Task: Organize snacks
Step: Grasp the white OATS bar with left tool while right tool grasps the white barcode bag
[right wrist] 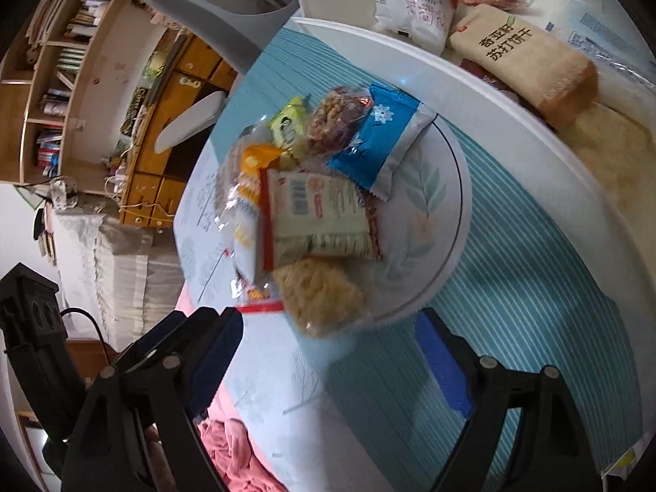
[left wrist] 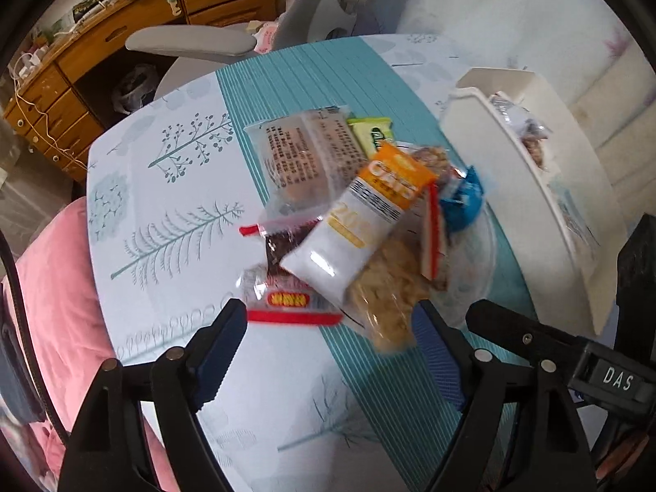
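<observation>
Directly ahead of both sets of open jaws lies the heap of snack packets on the plate (right wrist: 447, 221), which sits on the teal striped runner (left wrist: 287, 94) of the table (left wrist: 172, 188), towards the table's near edge. Neither gripper holds anything; nothing sits between the pads of either.

The left gripper (left wrist: 332, 352) points steeply down at the near end of the heap. Closest to its jaws are the red-edged packet (left wrist: 287, 303) and the clear bag of pale puffed pieces (left wrist: 385, 291), just beyond the fingertips. The white and orange oat bar (left wrist: 361, 221) lies on top, its long axis running from near-left to far-right, slantwise across the line between the jaws.

The right gripper (right wrist: 328, 352) comes at the same plate from the other side. Its nearest item is the same puffed-piece bag (right wrist: 320, 295) at the plate's near rim, with the striped green-and-red packet (right wrist: 320, 217) and the blue packet (right wrist: 381, 139) farther in. Judging by this, either hand could take that bag first; the left seems slightly closer to the red-edged packet.

Beyond the plate stands the white bin (right wrist: 410, 65), apparently the goal. It already holds a tan cracker pack (right wrist: 529, 65), a white wrapped bun (right wrist: 410, 8) and other packets, some of them only partly visible.
</observation>
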A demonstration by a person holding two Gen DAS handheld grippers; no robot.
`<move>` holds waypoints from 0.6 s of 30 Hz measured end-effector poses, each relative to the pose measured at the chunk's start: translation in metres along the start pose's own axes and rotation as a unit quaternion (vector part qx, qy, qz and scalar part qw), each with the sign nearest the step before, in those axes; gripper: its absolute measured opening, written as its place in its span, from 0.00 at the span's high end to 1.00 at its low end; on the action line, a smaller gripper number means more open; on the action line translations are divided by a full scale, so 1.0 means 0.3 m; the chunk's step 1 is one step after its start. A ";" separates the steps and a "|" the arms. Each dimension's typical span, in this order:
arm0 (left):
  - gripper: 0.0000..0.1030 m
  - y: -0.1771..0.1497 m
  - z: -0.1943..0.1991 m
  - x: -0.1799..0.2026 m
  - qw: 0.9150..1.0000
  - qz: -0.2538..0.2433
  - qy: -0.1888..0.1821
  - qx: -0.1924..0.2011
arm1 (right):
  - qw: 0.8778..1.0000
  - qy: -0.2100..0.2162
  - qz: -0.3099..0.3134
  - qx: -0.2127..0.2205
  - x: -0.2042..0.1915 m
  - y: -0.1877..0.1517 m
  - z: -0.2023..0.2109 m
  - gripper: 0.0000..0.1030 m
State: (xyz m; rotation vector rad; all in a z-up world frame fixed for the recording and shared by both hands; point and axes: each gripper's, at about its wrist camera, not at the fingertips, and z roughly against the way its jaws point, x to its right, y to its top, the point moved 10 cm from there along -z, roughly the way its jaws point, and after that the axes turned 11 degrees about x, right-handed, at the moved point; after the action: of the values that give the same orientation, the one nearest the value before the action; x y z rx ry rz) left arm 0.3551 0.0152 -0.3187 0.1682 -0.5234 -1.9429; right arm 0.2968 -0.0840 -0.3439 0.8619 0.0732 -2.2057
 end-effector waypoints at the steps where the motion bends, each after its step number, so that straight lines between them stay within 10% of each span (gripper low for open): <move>1: 0.17 0.007 -0.021 -0.010 1.000 0.004 -0.001 -0.003 | 1.000 -0.002 -0.002 0.000 0.003 0.004 -0.016 0.16; 18: 0.18 0.066 -0.227 -0.052 0.999 0.012 -0.007 -0.030 | 1.000 -0.008 0.016 0.009 0.016 0.078 -0.139 0.15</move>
State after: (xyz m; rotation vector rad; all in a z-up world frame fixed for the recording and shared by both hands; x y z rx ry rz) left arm 0.4018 0.0033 -0.3727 0.1089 -0.4737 -1.9355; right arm 0.3334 -0.0911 -0.3741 0.8493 0.0309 -2.1857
